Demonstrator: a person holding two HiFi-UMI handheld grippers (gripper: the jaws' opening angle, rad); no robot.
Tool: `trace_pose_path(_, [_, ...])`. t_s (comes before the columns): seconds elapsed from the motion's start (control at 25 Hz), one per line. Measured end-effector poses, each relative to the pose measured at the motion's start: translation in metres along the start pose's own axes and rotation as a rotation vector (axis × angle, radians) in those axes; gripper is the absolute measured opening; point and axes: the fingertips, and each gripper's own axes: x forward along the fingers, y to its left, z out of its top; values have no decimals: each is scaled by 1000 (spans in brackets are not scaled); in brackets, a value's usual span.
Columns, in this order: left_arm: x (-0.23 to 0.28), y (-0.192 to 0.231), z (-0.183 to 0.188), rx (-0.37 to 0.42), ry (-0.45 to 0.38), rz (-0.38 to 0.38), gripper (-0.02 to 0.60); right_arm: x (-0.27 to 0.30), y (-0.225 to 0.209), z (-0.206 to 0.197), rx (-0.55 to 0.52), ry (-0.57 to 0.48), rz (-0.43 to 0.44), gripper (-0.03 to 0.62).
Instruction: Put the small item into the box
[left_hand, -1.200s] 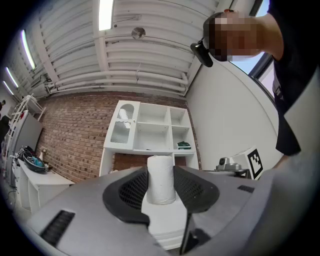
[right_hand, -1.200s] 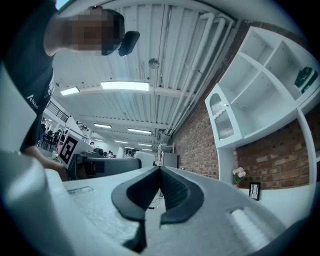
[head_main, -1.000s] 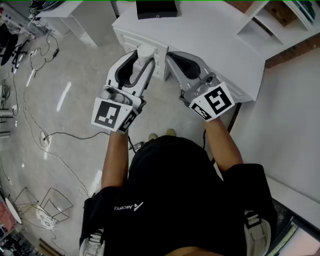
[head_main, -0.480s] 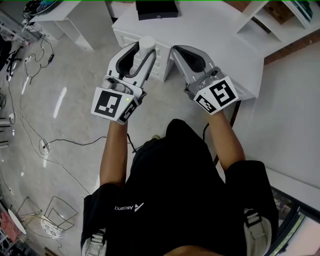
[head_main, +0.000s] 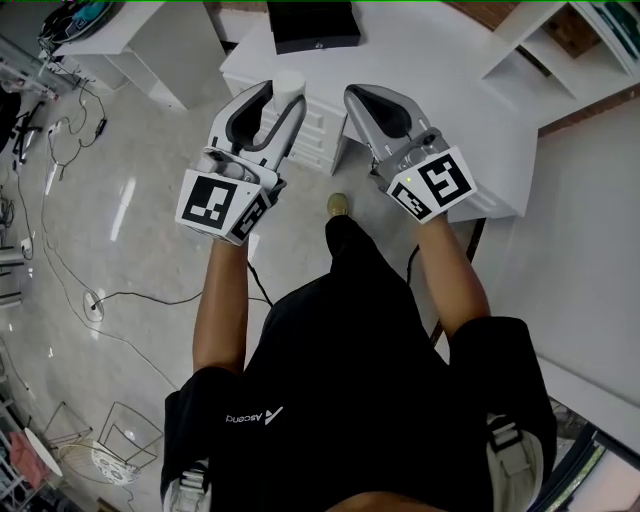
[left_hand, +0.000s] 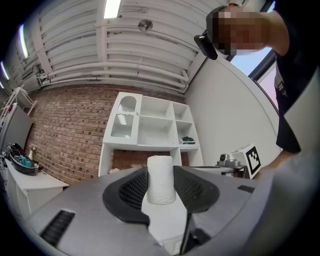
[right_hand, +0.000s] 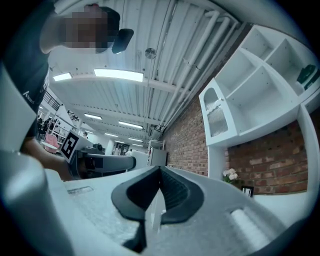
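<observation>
A small white cylinder (head_main: 289, 84) (left_hand: 161, 179) stands upright between the dark pads of my left gripper (head_main: 281, 96) (left_hand: 161, 186), which is shut on it. It hangs over the near left corner of a white desk (head_main: 440, 70). A black box (head_main: 313, 25) lies at the far edge of that desk, a little beyond the cylinder. My right gripper (head_main: 362, 100) (right_hand: 159, 176) is beside the left one, over the desk's front edge. Its jaws are shut together with nothing between them.
White open shelves (head_main: 545, 45) (left_hand: 150, 122) stand at the desk's right end against a brick wall. The desk's drawers (head_main: 312, 128) face me below the grippers. A second white table (head_main: 150, 30) is at the far left. Cables (head_main: 90, 290) trail over the glossy floor.
Both grippers have moved a little farther toward the desk, the cylinder still in the left one. The person has stepped forward, one foot now showing between the arms.
</observation>
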Motion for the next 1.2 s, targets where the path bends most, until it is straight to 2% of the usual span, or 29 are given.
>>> trace_pose_path(0.2, [53, 36, -13, 2, 31, -3, 160, 31, -53, -15, -32, 13, -1, 0])
trace_pose_path(0.44, [139, 74, -53, 25, 101, -42, 160, 63, -130, -49, -22, 33, -1, 0])
trace_pose_path(0.68, [213, 116, -102, 16, 230, -66, 160, 94, -195, -78, 15, 68, -19, 0])
trace_pose_path(0.84, [253, 143, -133, -19, 317, -63, 160, 111, -235, -98, 22, 89, -36, 0])
trace_pose_path(1.2, [314, 180, -208, -69, 553, -80, 160, 130, -294, -127, 49, 141, -56, 0])
